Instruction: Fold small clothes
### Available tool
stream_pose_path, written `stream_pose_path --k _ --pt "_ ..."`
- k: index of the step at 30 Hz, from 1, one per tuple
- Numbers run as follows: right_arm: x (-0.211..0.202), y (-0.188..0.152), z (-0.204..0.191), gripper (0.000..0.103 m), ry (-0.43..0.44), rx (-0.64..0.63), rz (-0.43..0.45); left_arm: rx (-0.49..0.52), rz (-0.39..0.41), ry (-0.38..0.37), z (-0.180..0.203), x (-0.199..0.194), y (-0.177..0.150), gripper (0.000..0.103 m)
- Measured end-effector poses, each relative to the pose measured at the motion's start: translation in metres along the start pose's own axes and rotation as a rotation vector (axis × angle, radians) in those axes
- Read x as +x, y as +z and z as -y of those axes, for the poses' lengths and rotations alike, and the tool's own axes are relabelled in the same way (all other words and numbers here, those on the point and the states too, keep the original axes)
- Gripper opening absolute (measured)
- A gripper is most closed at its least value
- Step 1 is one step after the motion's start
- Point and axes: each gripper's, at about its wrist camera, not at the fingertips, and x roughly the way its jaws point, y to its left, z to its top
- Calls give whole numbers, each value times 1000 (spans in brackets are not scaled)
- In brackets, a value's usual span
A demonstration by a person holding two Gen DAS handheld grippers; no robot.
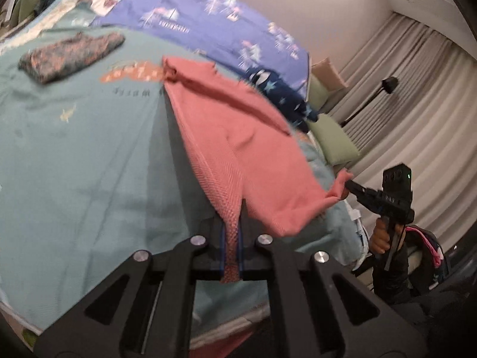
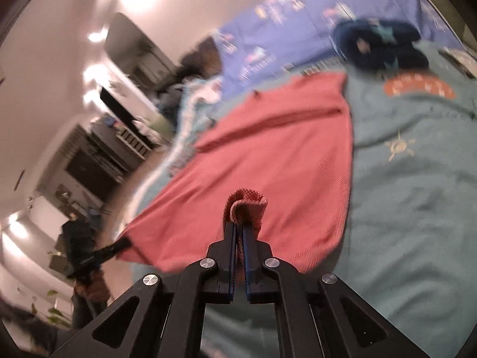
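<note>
Bed (image 1: 74,155), teal cover with an orange print and small star motifs. Both views blurred in places.

Pink garment (image 1: 235,137), knit, small. Stretched out over the teal cover, held up at two near corners, one per gripper. Far edge lies on or just above the cover; cannot tell which. A fold or seam runs diagonally across the upper part.

Left gripper (image 1: 232,238): jaws closed tight on a ribbed edge of the pink garment. Cloth fills the slot between the blue pads and a tag of it pokes out behind the fingers. In the right wrist view the same gripper (image 2: 122,243) shows at the left, pinching the garment's left corner, a hand (image 2: 95,283) under it on the grip.

Right gripper (image 2: 238,232): jaws closed on a bunched roll of the pink garment, which bulges just past the fingertips. In the left wrist view it (image 1: 347,186) sits at the right, nipping the garment's right corner; a hand (image 1: 380,235) wraps its handle.

Dark folded cloth (image 1: 71,56), speckled, lies far left on the cover, well apart from the pink garment.

Navy garment (image 1: 283,95) with pale stars, rumpled, just beyond the pink garment's far right edge.

Purple sheet (image 1: 208,18), printed, covers the far side of the bed.

Green pillow (image 1: 337,140) at the right edge. Curtains (image 1: 417,104) behind.
</note>
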Motion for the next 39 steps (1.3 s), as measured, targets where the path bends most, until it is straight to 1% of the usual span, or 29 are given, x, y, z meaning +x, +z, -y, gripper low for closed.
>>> stream_pose_path --k 2,4,7,8,9,10,11,12,13,14,15,16,18,19,20,22,24,25,26,27,28,29,30,31,33,34,35,36,39 --pt "-16 -15 -12 4 -8 -61 -11 20 -10 5 0 -10 0 7" --pt "-25 -37 -20 5 -51 -102 -44 33 -35 40 -3 -15 -6 7" --pt "-24 -67 -13 5 -130 -66 -124 16 -72 104 -15 -16 -16 7" --pt "-22 -76 -6 8 -158 -35 -150 3 -80 115 -19 -15 -19 7" --pt "-21 -81 0 10 -166 -3 -159 -15 -94 125 -25 -13 -22 7" --pt "-20 -84 5 15 -164 27 -160 -29 -100 132 -29 -12 -25 7" --pt "-21 -86 13 25 -152 75 -152 -43 -104 135 -33 -10 -27 7" --pt "-20 -84 18 30 -144 100 -144 -54 -117 135 -36 -7 -30 8" --pt "-21 -83 24 42 -124 138 -126 -58 -126 139 -38 -4 -31 15" --pt "-23 -82 27 51 -107 160 -112 -63 -131 148 -40 -1 -32 28" --pt "-26 -80 31 53 -85 185 -92 -77 -134 158 -42 2 -34 36" --pt "-28 -79 31 55 -72 199 -83 -89 -132 157 -44 4 -35 46" --pt "-35 -78 37 60 -37 232 -71 -110 -130 134 -46 8 -37 48" --pt "-36 -78 39 66 -29 242 -69 -115 -135 118 -46 10 -38 50" --pt "-37 -77 42 70 -31 251 -68 -118 -140 104 -46 13 -39 55" --pt "-31 -74 48 70 -40 276 -73 -123 -165 83 -46 23 -41 57" --pt "-18 -69 58 70 5 330 -92 -111 -163 79 -44 29 -41 58" --pt "-10 -70 62 70 26 359 -103 -106 -162 74 -43 30 -40 60" --pt "1 -71 66 70 55 396 -124 -106 -163 65 -42 30 -39 63" --pt "10 -72 67 67 69 418 -137 -112 -164 54 -41 30 -38 63" --pt "16 -73 68 42 78 436 -144 -121 -166 46 -41 30 -38 63" --pt "22 -74 67 2 92 454 -162 -126 -168 45 -42 30 -38 63" --pt "24 -76 66 4 111 486 -165 -130 -168 44 -43 29 -38 63" --pt "17 -77 63 3 117 492 -132 -136 -167 43 -43 28 -39 63" --pt "-11 -79 53 3 126 455 -57 -149 -169 44 -44 24 -39 63" --pt "-24 -80 49 3 106 434 -38 -152 -168 43 -45 23 -40 63" --pt "-37 -82 47 3 63 407 -29 -153 -169 41 -45 21 -41 64" --pt "-44 -85 48 3 17 396 -39 -151 -171 40 -45 20 -42 64" --pt "-47 -99 57 3 -49 415 -92 -138 -180 41 -45 20 -43 64"
